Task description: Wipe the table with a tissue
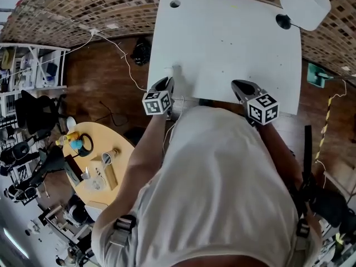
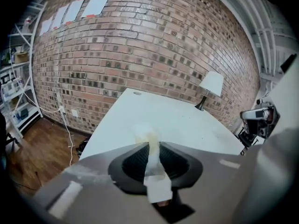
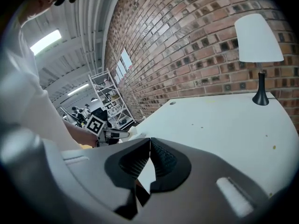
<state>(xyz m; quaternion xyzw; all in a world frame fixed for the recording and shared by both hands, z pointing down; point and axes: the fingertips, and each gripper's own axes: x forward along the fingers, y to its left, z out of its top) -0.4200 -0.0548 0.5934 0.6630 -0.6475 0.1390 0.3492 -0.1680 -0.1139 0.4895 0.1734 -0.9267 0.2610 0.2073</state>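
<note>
The left claw [image 2: 150, 146] tilts down over the smooth white table's [image 1: 233, 43] near edge, pinching a crumpled, thin white tissue [image 2: 145, 134]. The right claw [image 3: 149, 143], also at that edge, has its ribbed black pads closed together, empty.

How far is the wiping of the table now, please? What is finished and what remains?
Done: the tissue is picked up, clamped in the left claw. In hand: that claw is at the near left corner of the white table, tissue tip over it. Left: probably most of the wiping; small specks show on the surface. The right claw is shut and empty.
</note>
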